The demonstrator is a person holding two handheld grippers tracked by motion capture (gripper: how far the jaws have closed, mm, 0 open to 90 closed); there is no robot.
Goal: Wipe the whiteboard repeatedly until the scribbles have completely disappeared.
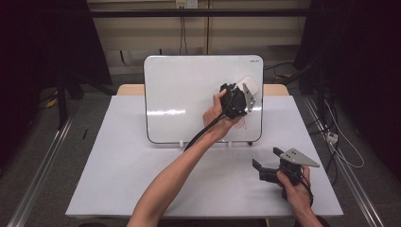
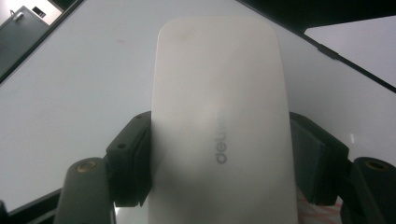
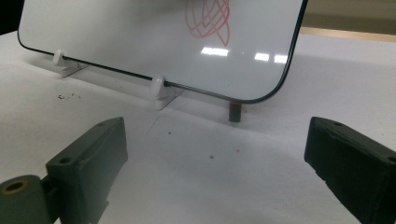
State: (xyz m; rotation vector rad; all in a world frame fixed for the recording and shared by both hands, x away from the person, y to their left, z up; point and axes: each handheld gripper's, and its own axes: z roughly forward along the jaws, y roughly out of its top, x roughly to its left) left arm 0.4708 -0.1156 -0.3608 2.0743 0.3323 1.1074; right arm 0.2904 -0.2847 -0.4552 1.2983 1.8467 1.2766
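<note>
Left gripper point(image 1: 242, 97) was clamped on a white whiteboard eraser point(image 2: 219, 116), jaws pinching its two long sides, "deli" logo facing the camera. Side grip made sense: it left the wiping face free to sit flat on the board. In the high view the eraser point(image 1: 248, 86) poked out past the jaw tips, against the upper right part of the whiteboard point(image 1: 189, 94).

Just below the left gripper on the board sat the red scribble point(image 3: 210, 18), looping lines low on the right of the panel. My read: that was the wipe target, and the eraser was staged right above it for a downward stroke. Couldn't tell from these views whether the pad was fully pressed on or only skimming.

The board stood tilted back on small white clip feet point(image 3: 161, 91), so it faced the person and took push without tipping, I'd guess.

Right gripper point(image 1: 269, 165) rested on the white table point(image 1: 118, 179), well clear of the left one, jaws spread wide, nothing between them. It pointed at the board's lower right corner; parked, likely on standby to steady the board.

Containers: none on the table. A few dark specks point(image 3: 67, 96) lay on the tabletop ahead of the right gripper's jaws.
</note>
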